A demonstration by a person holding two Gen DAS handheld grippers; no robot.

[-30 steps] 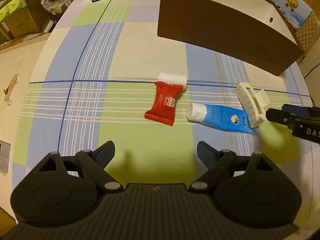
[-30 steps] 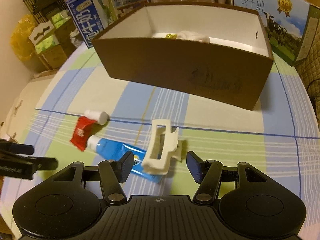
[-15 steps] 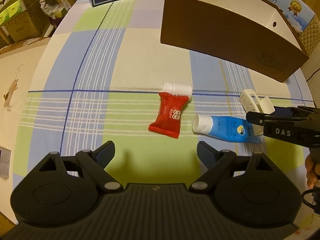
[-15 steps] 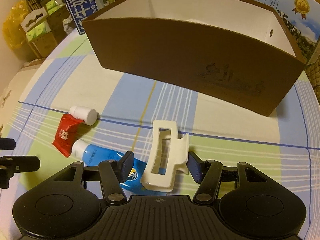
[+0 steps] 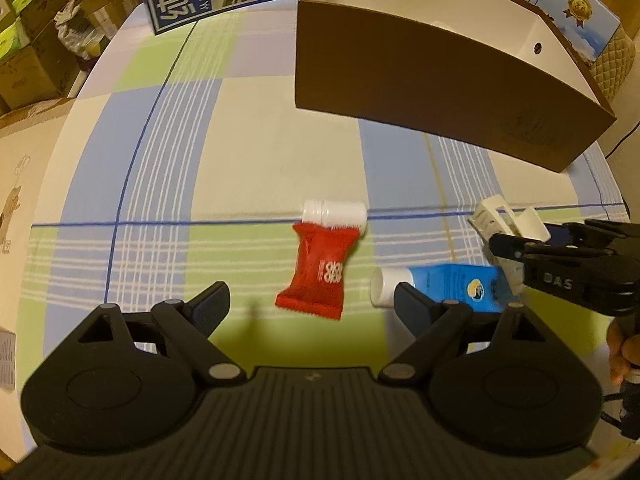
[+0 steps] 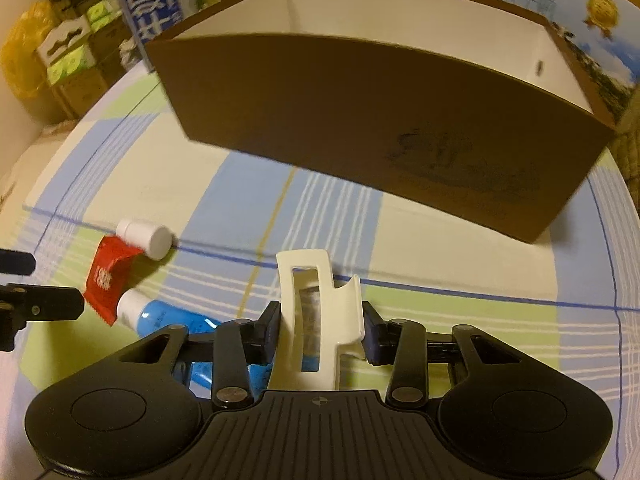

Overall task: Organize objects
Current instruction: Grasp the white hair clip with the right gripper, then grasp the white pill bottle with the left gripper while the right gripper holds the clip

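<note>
Hair claw clip (image 6: 316, 312), white plastic: between the jaws of the right gripper (image 6: 320, 326), which have just been closing on it; both pads now press its two flanks. Long axis runs away from the tool, toward the brown cardboard box (image 6: 360, 120), so the grip lies across the clip's narrow width. Its near end overlaps the tail of the blue tube (image 6: 176, 320). Whether the clip has left the checked tablecloth (image 6: 480, 320) cannot be told.

Position: near edge of the cloth, right of the other loose items. The box stands straight ahead beyond it, toward the far edge, open side up, its front wall facing the tool. Judged: the carry goes forward and must rise over that wall.

Left gripper (image 5: 308, 300): jaws wide apart, holding nothing, hovering above the red sachet (image 5: 324, 272). Sachet's long axis runs roughly fore and aft between the fingers; its far end overlaps a small white bottle (image 5: 336, 212) lying crosswise. In the left wrist view the tube's white cap sits just beside the right-hand finger (image 5: 412, 304).

Nearer hand, judged: right for the clip, left for the sachet.
</note>
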